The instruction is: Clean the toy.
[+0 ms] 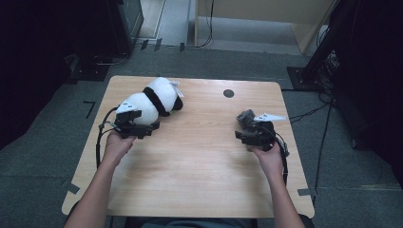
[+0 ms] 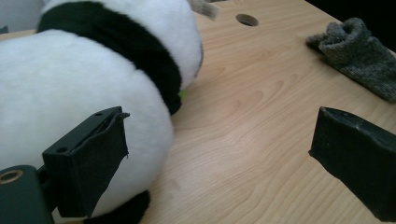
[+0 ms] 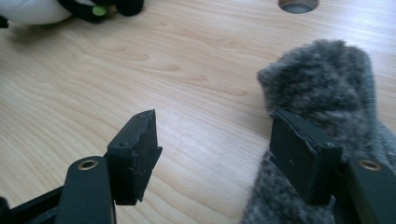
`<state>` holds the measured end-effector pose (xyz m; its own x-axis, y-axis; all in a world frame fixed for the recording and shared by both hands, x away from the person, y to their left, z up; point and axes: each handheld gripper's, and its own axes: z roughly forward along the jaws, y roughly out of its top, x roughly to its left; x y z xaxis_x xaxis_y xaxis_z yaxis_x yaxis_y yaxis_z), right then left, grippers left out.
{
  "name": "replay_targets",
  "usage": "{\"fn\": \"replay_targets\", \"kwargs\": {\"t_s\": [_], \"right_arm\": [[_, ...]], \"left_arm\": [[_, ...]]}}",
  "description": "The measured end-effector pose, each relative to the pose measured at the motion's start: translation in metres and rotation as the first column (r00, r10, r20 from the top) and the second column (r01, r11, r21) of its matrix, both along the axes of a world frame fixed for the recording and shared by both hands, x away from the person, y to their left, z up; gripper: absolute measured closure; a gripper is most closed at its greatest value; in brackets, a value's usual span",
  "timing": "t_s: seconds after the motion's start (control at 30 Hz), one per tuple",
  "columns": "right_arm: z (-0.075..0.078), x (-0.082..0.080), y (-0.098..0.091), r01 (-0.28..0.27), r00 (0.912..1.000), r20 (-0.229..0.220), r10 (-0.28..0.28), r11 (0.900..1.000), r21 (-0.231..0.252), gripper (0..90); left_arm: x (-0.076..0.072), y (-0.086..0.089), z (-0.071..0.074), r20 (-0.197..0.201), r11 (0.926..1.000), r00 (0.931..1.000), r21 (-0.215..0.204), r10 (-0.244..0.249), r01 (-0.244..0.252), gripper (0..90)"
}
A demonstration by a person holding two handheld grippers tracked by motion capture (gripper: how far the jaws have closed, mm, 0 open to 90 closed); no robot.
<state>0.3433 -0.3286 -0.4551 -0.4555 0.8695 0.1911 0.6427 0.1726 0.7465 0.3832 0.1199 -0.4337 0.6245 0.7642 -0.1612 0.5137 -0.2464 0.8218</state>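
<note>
Light wooden table [image 1: 199, 156] carries everything, round cable hole [image 1: 228, 93] near the far edge. Biggest item: white-and-black plush panda toy [image 1: 152, 100], lying on its side, long axis running diagonally away from the left gripper [image 1: 138, 124] toward the far side. In the left gripper view the panda's white body [image 2: 70, 93] sits just outside that claw's own left jaw, touching or nearly so; nothing between the jaws, which stand wide apart with bare wood in the gap. Left claw: open, holding nothing. Smaller item: grey fuzzy knitted sock [image 3: 322, 88], flat on the table right at the right gripper [image 3: 219, 154]. Its long axis runs roughly along that claw's pointing direction, cuff end farthest from it. The claw's own right jaw sits over the sock, the other jaw over bare wood; gap wide, pads not pressing. Right claw: open, empty. Key relation: sock lies off-centre toward the right jaw side, so my guess is a sideways shift is needed before closing. Right hand [image 1: 268, 156] is clearly nearer to the sock; left hand [image 1: 116, 145] is nearer to the panda.
</note>
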Motion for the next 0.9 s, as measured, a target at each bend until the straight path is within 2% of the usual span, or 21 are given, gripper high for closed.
{"fn": "replay_targets", "kwargs": {"t_s": [0.17,0.23,0.43,0.5,0.6,0.67,0.77,0.83,0.9], "right_arm": [[-0.002,-0.001,0.01,-0.03,0.9995,-0.002,0.03,0.9992,0.026,33.6],[-0.004,-0.001,0.015,-0.048,0.9988,-0.009,0.048,0.9984,0.03,34.2],[-0.009,0.0,0.029,-0.084,0.9964,-0.014,0.084,0.9965,0.0,34.4],[-0.01,0.0,0.033,-0.094,0.9954,-0.014,0.094,0.9955,0.001,34.5],[-0.013,0.001,0.039,-0.111,0.9936,-0.017,0.111,0.9934,0.029,34.7],[-0.014,0.0,0.043,-0.119,0.9927,-0.013,0.12,0.9925,0.027,34.7],[-0.018,0.0,0.05,-0.138,0.9903,-0.01,0.139,0.9888,0.058,34.9],[-0.022,-0.001,0.056,-0.146,0.989,-0.014,0.147,0.9872,0.064,35.3],[-0.026,-0.001,0.061,-0.15,0.9886,-0.004,0.151,0.9871,0.056,35.7]], "left_arm": [[-0.006,-0.015,-0.005,-0.008,0.9988,0.9994,-0.035,-0.034,0.034,6.3],[-0.007,-0.021,-0.009,-0.015,0.9984,0.9987,-0.03,-0.049,0.048,6.3],[-0.01,-0.036,-0.016,-0.03,0.9971,0.9969,-0.024,-0.073,0.072,6.3],[-0.012,-0.039,-0.018,-0.032,0.9968,0.9967,-0.032,-0.074,0.073,6.4],[-0.014,-0.043,-0.021,-0.031,0.9972,0.997,-0.026,-0.071,0.07,6.4],[-0.016,-0.045,-0.024,-0.029,0.9972,0.9972,-0.03,-0.069,0.068,6.4],[-0.017,-0.049,-0.029,-0.029,0.9986,0.9984,-0.02,-0.049,0.048,13.7],[-0.017,-0.051,-0.031,-0.027,0.9989,0.9987,-0.018,-0.043,0.043,14.4],[-0.016,-0.052,-0.034,-0.044,0.9988,0.998,-0.019,-0.046,0.045,14.3]]}}
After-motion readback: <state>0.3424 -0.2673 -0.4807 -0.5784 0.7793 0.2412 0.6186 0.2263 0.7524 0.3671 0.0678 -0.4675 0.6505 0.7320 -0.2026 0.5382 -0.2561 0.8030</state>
